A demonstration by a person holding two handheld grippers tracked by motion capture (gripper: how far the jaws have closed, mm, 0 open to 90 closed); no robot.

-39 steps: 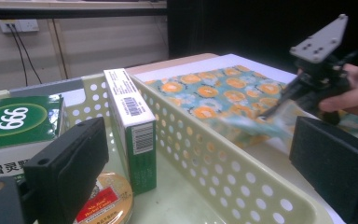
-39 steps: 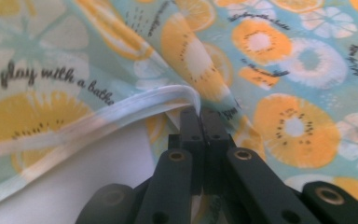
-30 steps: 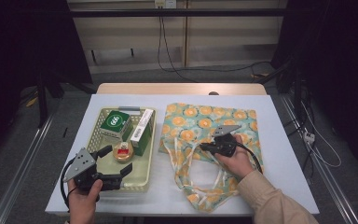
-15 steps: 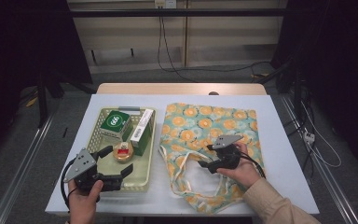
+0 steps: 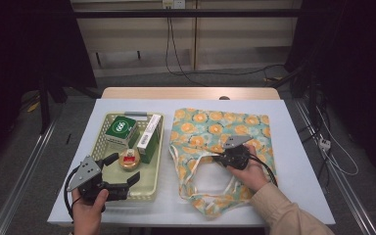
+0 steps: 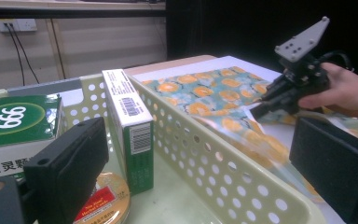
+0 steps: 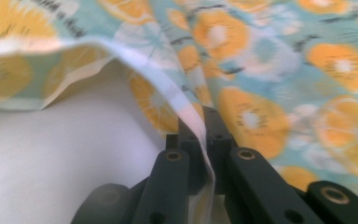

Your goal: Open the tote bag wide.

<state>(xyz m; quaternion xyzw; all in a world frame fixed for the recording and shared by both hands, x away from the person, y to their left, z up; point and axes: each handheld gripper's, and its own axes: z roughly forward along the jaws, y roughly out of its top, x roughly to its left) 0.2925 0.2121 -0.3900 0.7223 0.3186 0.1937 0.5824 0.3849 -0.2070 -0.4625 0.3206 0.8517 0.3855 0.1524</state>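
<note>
1. The surface (image 5: 284, 147) is a white rectangular top; a strip of bare wood shows along its far edge.
2. A pale yellow-green perforated basket (image 5: 152, 186) sits on the left half of the surface. In it are a green box with a white oval mark (image 5: 120, 128), a tall green-and-white carton (image 5: 148, 138) standing on edge just beside that box, and a small round tin with a red label (image 5: 129, 158) in front of both.
3. A cloth bag printed with orange slices on teal (image 5: 235, 125) lies flat on the right half of the surface, just beside the basket. Its opening and white-lined handles face the person.
4. The right tool (image 5: 223, 157) is over the near part of the bag. Its jaws have just been closing, and in the right gripper view they stand clenched on the bag's white-lined edge (image 7: 186, 109), which runs up between them and is raised a little off the surface.
5. The left tool (image 5: 125, 170) is held over the near left corner of the basket. Its jaws stand wide apart, released, with nothing between them; one jaw is over the basket's inside, the other past its wall.
6. Beyond the surface the room is dim. A light panelled wall stands at the back, with a socket (image 5: 172, 4) near its top and black cables (image 5: 176, 58) hanging down to a grey floor.
7. Dark frames and more cables stand at either side of the surface.
</note>
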